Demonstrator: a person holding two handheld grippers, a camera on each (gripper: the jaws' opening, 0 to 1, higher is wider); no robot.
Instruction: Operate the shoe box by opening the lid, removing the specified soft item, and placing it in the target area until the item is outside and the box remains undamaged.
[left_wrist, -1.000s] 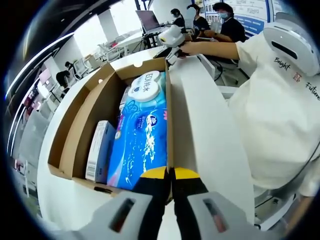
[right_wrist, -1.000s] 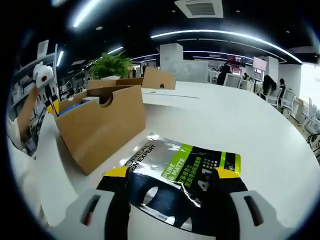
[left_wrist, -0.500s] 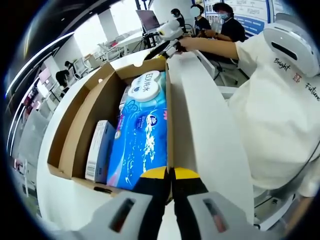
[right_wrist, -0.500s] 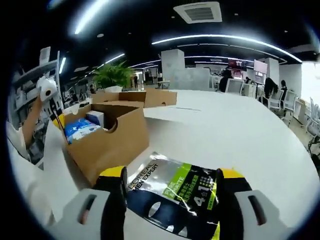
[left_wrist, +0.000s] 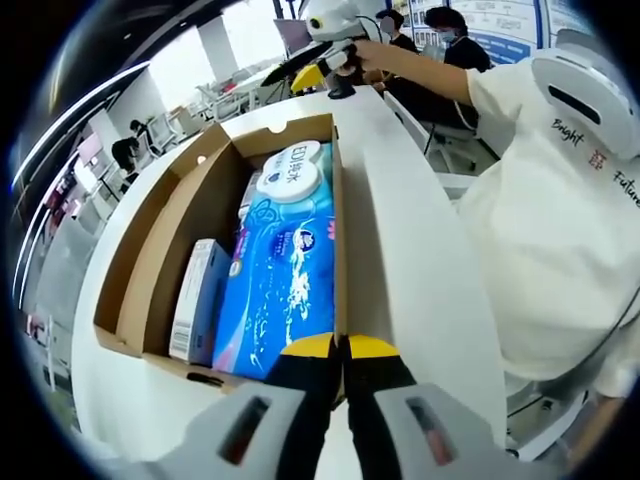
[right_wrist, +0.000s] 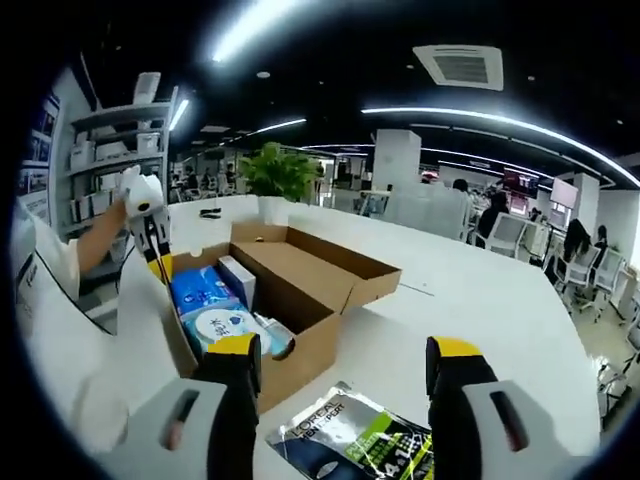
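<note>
- The shoe box (left_wrist: 150, 270) stands open on the white table (left_wrist: 410, 260), its lid (right_wrist: 330, 265) folded out flat to the far side in the right gripper view; opening looks done.
- Inside, a blue wet-wipes pack (left_wrist: 285, 265) with a round white flip cap lies along the box's length, touching the wall nearest the person; a small white carton (left_wrist: 195, 300) stands between it and the opposite wall.
- A silver and green pouch (right_wrist: 355, 450) lies flat on the table outside the box, just beside its end wall, under the right gripper (right_wrist: 345, 375); I judge this to be the soft item placed out, though which item was specified cannot be told.
- The right gripper's jaws stand wide apart with nothing between them, hovering above the pouch.
- The left gripper (left_wrist: 340, 350) has its yellow-tipped jaws pressed together at the box's near end wall; it seems to pinch the cardboard edge, but the contact is too close to the lens to be sure.
- Handling, as a judgement: the pouch should be light, limp and slick-faced, so take it by a sealed edge; the wipes pack would be heavier, squashy and glossy, best gripped across its narrow side away from the cap; the thin cardboard walls could crease if pushed.
</note>
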